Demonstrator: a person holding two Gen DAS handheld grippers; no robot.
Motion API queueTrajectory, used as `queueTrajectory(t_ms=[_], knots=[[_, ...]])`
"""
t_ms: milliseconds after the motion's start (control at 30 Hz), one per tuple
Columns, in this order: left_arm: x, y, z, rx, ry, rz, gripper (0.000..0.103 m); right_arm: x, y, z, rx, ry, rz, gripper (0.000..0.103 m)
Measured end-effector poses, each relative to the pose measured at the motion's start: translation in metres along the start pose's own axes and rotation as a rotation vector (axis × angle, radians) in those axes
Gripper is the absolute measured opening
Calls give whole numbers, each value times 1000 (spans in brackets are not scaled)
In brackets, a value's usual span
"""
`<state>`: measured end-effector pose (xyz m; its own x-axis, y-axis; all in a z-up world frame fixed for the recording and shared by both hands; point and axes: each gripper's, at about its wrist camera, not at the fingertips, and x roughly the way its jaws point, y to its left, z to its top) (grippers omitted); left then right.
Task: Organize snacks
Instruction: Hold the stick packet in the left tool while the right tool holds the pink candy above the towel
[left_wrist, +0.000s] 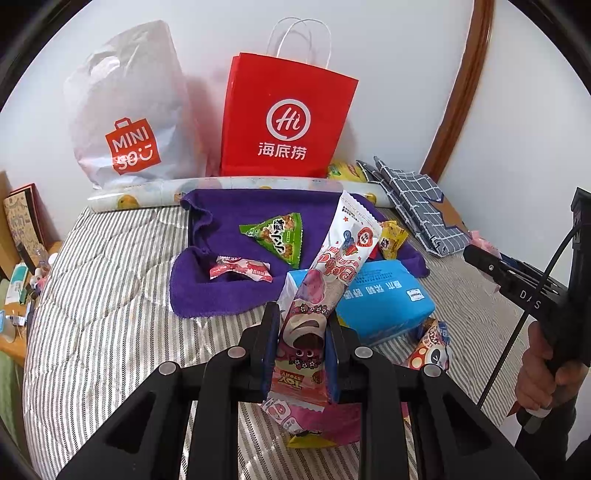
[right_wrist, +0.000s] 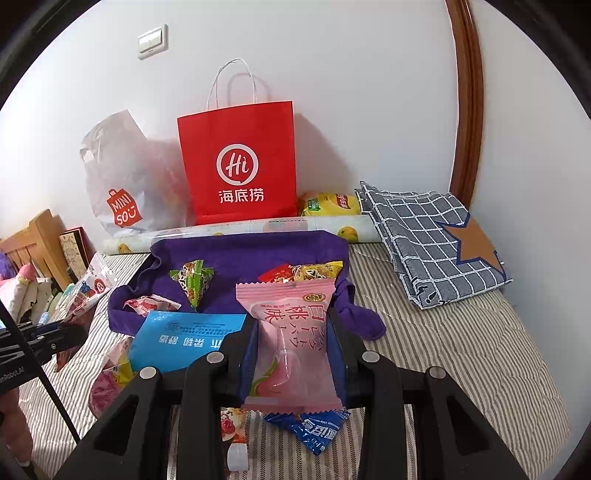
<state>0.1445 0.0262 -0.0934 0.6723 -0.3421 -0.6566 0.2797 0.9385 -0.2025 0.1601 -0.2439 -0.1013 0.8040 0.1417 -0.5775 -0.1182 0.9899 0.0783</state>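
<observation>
Clamping "Toy Story" packet (left_wrist: 314, 317), left gripper (left_wrist: 301, 354); right gripper (right_wrist: 293, 350) pinches pink peach sweet (right_wrist: 291, 332).

Red paper bag (left_wrist: 288, 118) as landmark.

- Yellow packet (right_wrist: 328, 204) just right of the bag: left end hidden behind it in the right wrist view; in the left wrist view only a sliver shows.
- Patterned roll (left_wrist: 155, 192) below the bag: middle stretch covered by the purple towel (left_wrist: 236, 214).
- Blue pack (right_wrist: 184, 338), well below the bag: lower right corner hidden behind a finger.
- Pink packets under the left gripper (left_wrist: 301, 328): mostly masked by its frame, print unreadable.
- Clutter at the far left edge, well left of the bag: cut off, too small to identify.
- Wooden frame (left_wrist: 465, 85) right of the bag: cut off at the top edge.
</observation>
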Motion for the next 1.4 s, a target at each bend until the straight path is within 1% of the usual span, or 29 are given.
queueTrajectory(t_ms=[400, 667, 833, 967, 1133, 1267, 1400], knots=[[5, -1, 4, 2, 1, 0, 23, 6, -4, 6, 15, -8, 8, 32], [13, 1, 16, -1, -1, 7, 23, 12, -5, 17, 16, -18, 20, 32], [18, 5, 24, -20, 6, -4, 23, 17, -7, 24, 14, -14, 26, 32], [23, 10, 34, -41, 11, -11, 23, 24, -9, 31, 28, -9, 37, 32], [31, 15, 49, -70, 19, -20, 23, 34, -12, 46, 56, -6, 75, 32], [36, 20, 67, -74, -4, 19, 23, 45, -12, 60, 49, -8, 85, 32], [45, 28, 84, -95, -19, 42, 23, 61, -13, 78, 27, -7, 89, 32]])
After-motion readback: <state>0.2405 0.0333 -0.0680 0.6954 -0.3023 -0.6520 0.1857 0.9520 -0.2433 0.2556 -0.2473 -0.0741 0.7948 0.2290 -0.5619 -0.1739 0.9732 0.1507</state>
